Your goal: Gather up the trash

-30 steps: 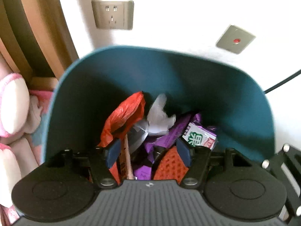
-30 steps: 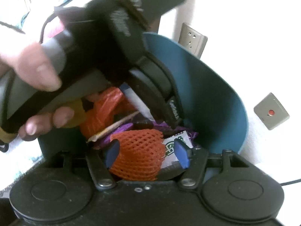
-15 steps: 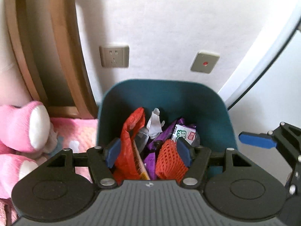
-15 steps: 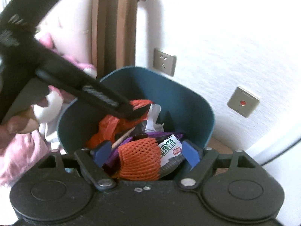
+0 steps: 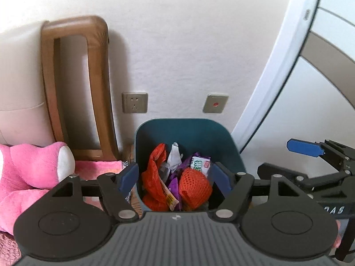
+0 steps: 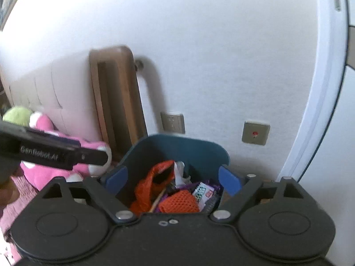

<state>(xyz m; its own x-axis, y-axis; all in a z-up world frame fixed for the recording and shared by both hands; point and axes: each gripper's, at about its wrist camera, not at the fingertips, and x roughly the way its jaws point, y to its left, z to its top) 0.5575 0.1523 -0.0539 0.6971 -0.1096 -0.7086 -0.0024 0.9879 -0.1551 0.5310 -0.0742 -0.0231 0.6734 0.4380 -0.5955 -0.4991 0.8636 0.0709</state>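
Both the left tongs (image 5: 175, 177) and right tongs (image 6: 173, 178) have just been opening and stand apart, empty; trash fills the teal bin (image 5: 188, 126) at lower centre, suggesting collection is nearly done.

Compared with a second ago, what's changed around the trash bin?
Both grippers pulled up and back from the teal bin. The left gripper and right gripper jaws have just been opening, empty. The orange net and wrappers stayed inside.
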